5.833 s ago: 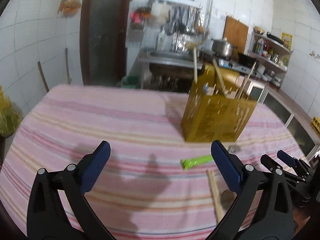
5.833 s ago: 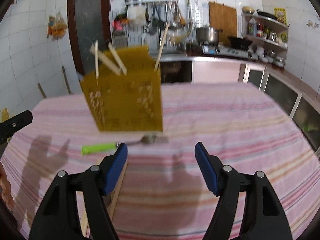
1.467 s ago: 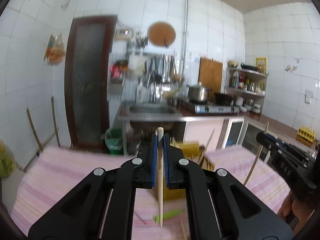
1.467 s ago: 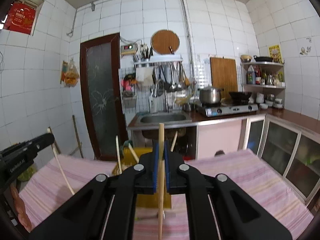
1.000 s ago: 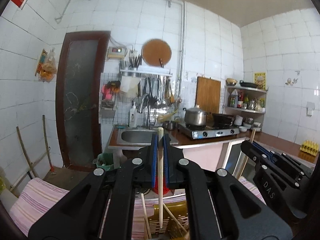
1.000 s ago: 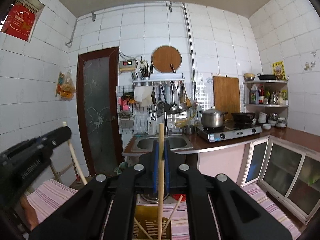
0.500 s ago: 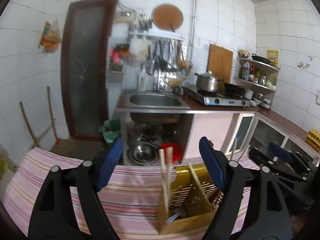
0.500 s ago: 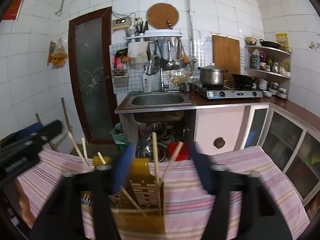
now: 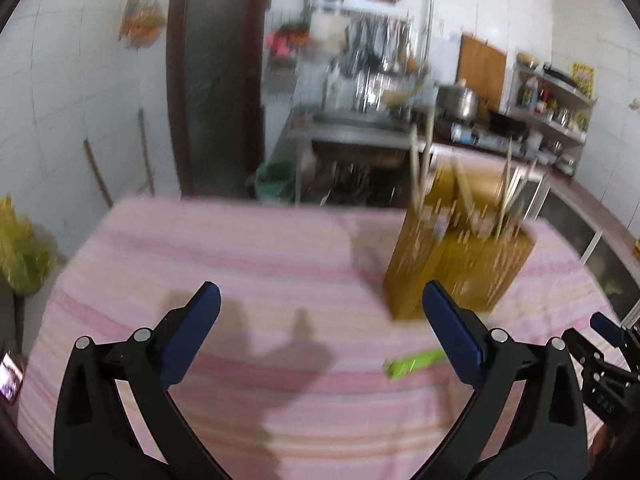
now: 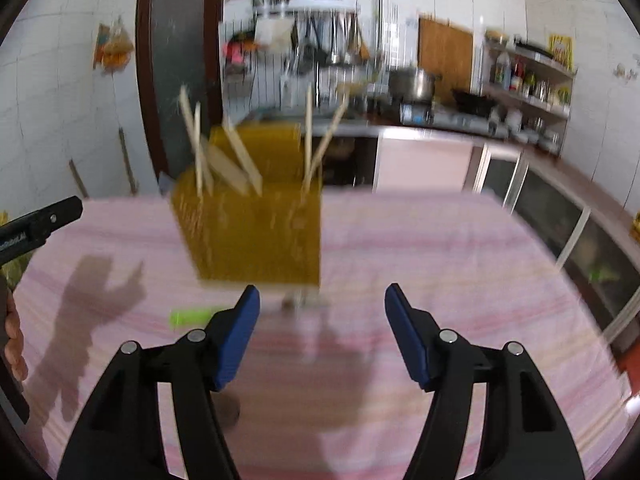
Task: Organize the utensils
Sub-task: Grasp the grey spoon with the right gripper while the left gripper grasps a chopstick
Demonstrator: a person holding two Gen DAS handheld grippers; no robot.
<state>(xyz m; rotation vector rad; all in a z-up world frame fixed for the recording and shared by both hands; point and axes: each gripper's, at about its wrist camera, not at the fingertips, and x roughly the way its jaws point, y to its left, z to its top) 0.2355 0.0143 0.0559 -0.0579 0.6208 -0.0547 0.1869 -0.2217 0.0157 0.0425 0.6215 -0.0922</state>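
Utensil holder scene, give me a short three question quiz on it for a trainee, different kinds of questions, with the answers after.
1. True or false: the left gripper is shut on a chopstick.
2. Multiple choice: the green-handled utensil lies (A) inside the yellow utensil holder, (B) on the striped tablecloth in front of the holder, (C) between the right gripper's fingers.
3. Fill in: the chopsticks stand in the ____.

Key
1. False: its jaws are wide apart with nothing between them, and the right gripper is open too.
2. B
3. yellow utensil holder
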